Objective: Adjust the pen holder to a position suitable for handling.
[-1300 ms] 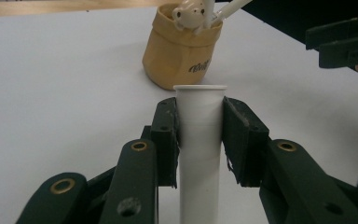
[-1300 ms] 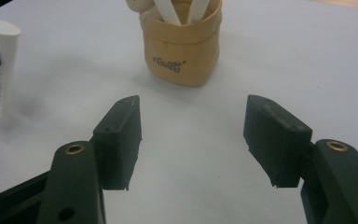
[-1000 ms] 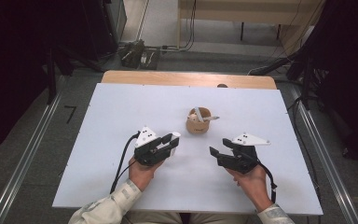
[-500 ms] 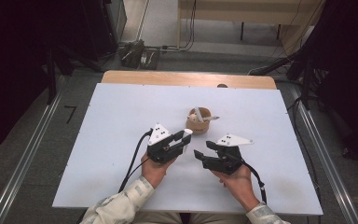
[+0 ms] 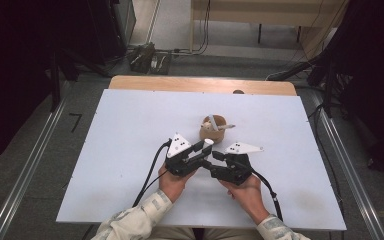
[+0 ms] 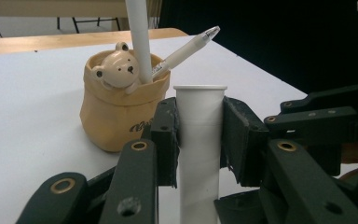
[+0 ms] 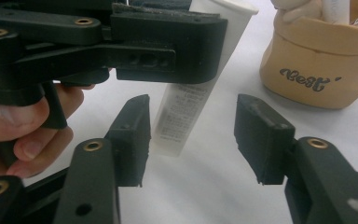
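Here the left gripper [image 6: 199,135] clamps a white tube [image 6: 199,140] upright at mid-frame, likely so its free end is on offer. The right gripper [image 7: 192,140] has been closing, its jaws still apart around the tube's lower end, untouched. Behind, upper right, sits a bear-faced cup [image 7: 324,70] with pens [image 6: 186,49].

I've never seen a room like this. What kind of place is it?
Probably a lab or recording workshop. A plain white table stands on grey floor between metal rails, with cables and a power strip behind, and dark curtains at the sides.
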Action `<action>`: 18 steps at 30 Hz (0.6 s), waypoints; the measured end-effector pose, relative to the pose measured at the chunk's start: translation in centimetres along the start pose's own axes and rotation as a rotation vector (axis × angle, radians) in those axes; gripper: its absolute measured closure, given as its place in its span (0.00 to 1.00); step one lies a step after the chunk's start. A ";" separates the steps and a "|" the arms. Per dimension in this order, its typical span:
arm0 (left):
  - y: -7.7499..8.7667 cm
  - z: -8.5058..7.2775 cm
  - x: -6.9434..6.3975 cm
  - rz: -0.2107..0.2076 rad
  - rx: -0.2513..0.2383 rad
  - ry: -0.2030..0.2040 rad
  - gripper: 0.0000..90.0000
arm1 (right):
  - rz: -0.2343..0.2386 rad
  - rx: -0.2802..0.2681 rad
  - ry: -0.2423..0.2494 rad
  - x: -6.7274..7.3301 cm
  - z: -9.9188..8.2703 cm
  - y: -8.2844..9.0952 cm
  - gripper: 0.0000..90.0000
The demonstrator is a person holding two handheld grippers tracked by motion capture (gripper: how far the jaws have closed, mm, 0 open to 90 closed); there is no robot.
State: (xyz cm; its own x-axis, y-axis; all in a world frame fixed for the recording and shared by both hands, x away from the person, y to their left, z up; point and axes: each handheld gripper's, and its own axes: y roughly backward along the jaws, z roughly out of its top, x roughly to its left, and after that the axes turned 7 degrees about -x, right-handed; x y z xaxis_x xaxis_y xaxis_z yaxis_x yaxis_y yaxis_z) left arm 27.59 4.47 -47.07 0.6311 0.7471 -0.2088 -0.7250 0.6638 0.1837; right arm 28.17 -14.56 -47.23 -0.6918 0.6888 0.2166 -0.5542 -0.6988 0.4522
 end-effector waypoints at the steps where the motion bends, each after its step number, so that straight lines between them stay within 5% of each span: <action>1: 0.0 0.0 -0.1 0.000 -0.002 0.000 0.76 | -0.002 -0.002 0.001 0.0 0.0 0.0 0.51; 18: -0.3 -0.2 -1.3 0.008 -0.018 -0.044 0.75 | -0.002 -0.011 -0.056 -0.7 0.2 0.0 0.75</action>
State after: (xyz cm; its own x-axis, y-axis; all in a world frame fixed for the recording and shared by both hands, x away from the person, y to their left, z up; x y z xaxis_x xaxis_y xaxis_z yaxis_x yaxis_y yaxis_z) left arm 26.88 3.30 -47.02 0.6363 0.7536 -0.1653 -0.7348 0.6572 0.1678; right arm 28.81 -15.01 -47.22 -0.6639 0.6999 0.2635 -0.5610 -0.6991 0.4433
